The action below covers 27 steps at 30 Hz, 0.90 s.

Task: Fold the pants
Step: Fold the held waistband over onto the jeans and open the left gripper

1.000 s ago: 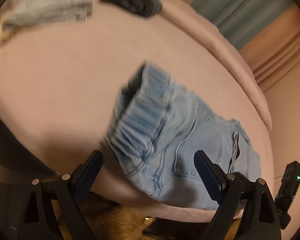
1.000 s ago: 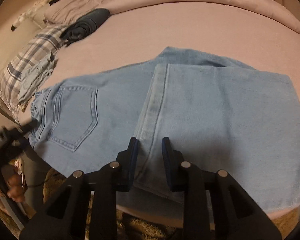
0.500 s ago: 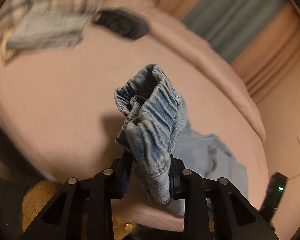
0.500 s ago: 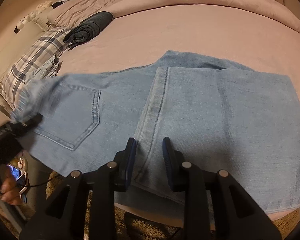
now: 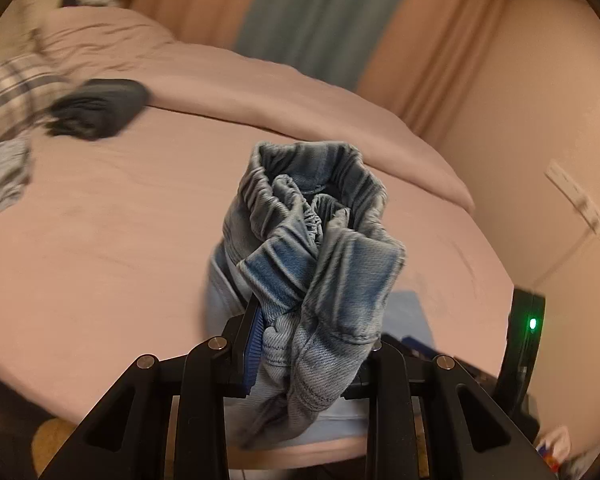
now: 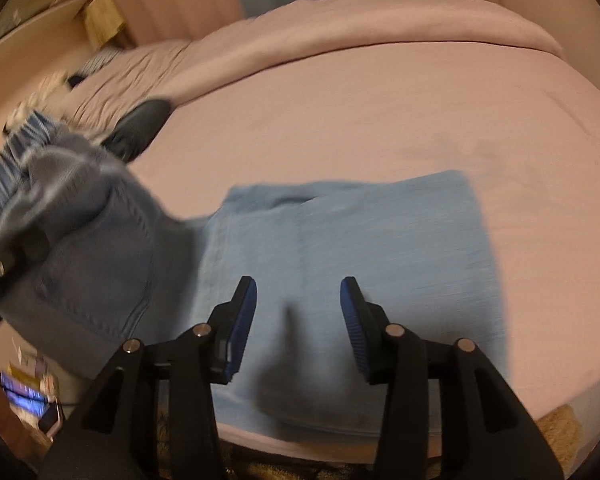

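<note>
Pink bed (image 6: 380,112) serves as folding surface. Jeans (image 6: 340,260) lie across near edge, legs already doubled flat. Left gripper (image 5: 306,344) jaws clamped on bunched elastic waistband (image 5: 312,216), lifted clear of bed, likely to carry top half over folded legs. Right gripper (image 6: 298,320) jaws just opened, apart above denim, nothing between them, releasing fold.

There was one pair of light-blue jeans (image 6: 340,240) and one dark folded garment (image 5: 100,106) on one pink bed (image 5: 100,260). Two grippers showed: left gripper (image 5: 308,360), right gripper (image 6: 298,320).
</note>
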Tool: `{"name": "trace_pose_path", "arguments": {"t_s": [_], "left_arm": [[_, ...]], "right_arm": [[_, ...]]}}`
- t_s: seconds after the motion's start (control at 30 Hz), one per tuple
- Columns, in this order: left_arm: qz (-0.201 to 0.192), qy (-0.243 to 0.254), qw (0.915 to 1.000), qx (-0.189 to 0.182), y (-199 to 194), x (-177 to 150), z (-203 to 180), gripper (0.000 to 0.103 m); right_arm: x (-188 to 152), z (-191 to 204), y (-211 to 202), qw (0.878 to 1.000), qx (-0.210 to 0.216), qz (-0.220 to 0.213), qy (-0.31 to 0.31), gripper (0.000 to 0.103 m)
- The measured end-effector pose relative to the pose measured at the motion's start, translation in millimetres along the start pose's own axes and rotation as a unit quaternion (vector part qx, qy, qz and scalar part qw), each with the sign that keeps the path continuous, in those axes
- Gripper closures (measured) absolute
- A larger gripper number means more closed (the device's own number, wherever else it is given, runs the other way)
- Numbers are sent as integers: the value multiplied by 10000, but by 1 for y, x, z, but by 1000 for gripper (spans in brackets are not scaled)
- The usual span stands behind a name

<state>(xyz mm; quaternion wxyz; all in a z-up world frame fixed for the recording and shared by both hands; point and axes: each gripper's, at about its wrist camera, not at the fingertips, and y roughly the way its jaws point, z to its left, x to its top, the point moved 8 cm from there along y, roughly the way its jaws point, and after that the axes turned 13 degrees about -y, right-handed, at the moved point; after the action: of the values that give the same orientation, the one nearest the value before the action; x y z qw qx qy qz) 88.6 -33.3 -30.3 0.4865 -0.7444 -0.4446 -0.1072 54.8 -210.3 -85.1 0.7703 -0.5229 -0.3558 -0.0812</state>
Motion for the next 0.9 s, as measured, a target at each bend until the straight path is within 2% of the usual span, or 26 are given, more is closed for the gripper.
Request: {"name": "trace_pose_path", "arguments": {"t_s": [0.17,0.37,0.47,0.6,0.63,0.67,0.7,0.73,0.8,0.87,0.9], "left_arm": [[489,345,9981,-177,33,-28,-30,76],[1261,611,9899,-235,79,-74,-47,75],[1354,520,9890,-297,85,-80,-45,70],[1498,357,9860,-646,69,-69,-41,66],[1543,307,9845,-772,64,-67,-39,60],[1588,246,9827,-917,59,-65,-38,40],[1677,123,9788,-1167,53,-65,-37,28],[1728,-86,9737,-1479,46,-65,-37,9],[1677,-376,9691,-1772,34,-63,-36,7],[1681,-383,9697,-1733,26,-62,-28,7],[1628,-350,9730,-1597,23,-60,-21,7]], "right_arm": [[-2,-35,-12,9988,-249,-119,410,55],[-10,-58,-22,9968,-380,-144,685,52],[-12,-65,-25,9960,-402,-152,778,50],[-12,-68,-29,9955,-376,-196,843,44],[-11,-69,-31,9955,-338,-228,855,39],[-10,-67,-33,9954,-272,-293,873,33],[-9,-69,-36,9953,-215,-339,883,32],[-8,-68,-38,9952,-166,-371,889,31],[-7,-65,-40,9951,-49,-433,892,25],[-5,-61,-43,9949,-11,-485,882,20],[-5,-61,-44,9949,-2,-497,873,19]]}}
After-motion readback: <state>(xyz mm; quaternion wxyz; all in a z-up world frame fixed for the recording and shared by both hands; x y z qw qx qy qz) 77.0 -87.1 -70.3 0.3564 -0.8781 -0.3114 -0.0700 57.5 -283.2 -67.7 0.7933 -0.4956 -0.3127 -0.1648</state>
